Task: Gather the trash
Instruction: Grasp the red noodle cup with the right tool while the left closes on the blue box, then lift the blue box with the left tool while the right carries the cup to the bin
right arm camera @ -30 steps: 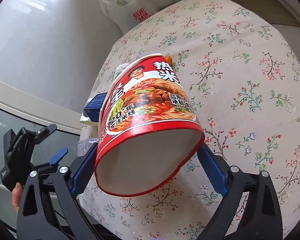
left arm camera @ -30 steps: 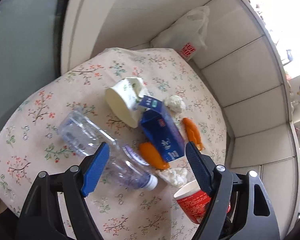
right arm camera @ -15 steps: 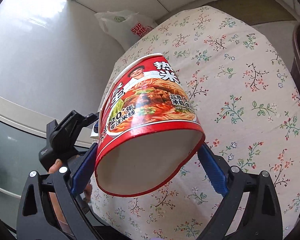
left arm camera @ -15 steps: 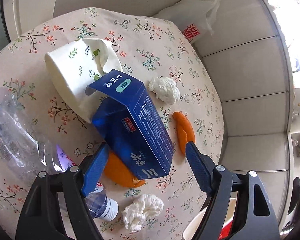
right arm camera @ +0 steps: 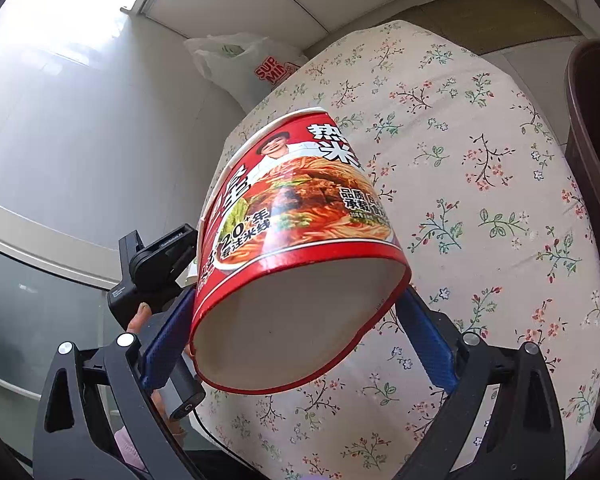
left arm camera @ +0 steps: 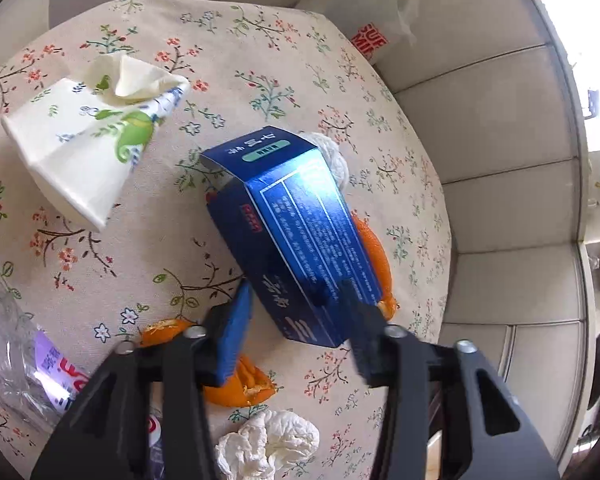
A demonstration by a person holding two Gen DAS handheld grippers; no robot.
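Blue cardboard fills my left wrist view: the blue box [left arm camera: 296,240] lies tilted on the floral tablecloth [left arm camera: 260,60], its near end between the pads of my left gripper [left arm camera: 296,308]. Those jaws have just been closing and I judge them not yet pressing. The box is propped on orange peel [left arm camera: 374,248], so a squeeze could skid or crush it. At ten o'clock sits the paper cup [left arm camera: 88,152], at six a crumpled tissue [left arm camera: 268,444], at eight a plastic bottle [left arm camera: 16,352].

In the right wrist view, my right gripper [right arm camera: 296,320] clamps the red noodle cup [right arm camera: 296,240] near its base, clear of the cloth. The base looks squashed oval, so more pressure might buckle it free. The white plastic bag [right arm camera: 244,64] waits at eleven o'clock.
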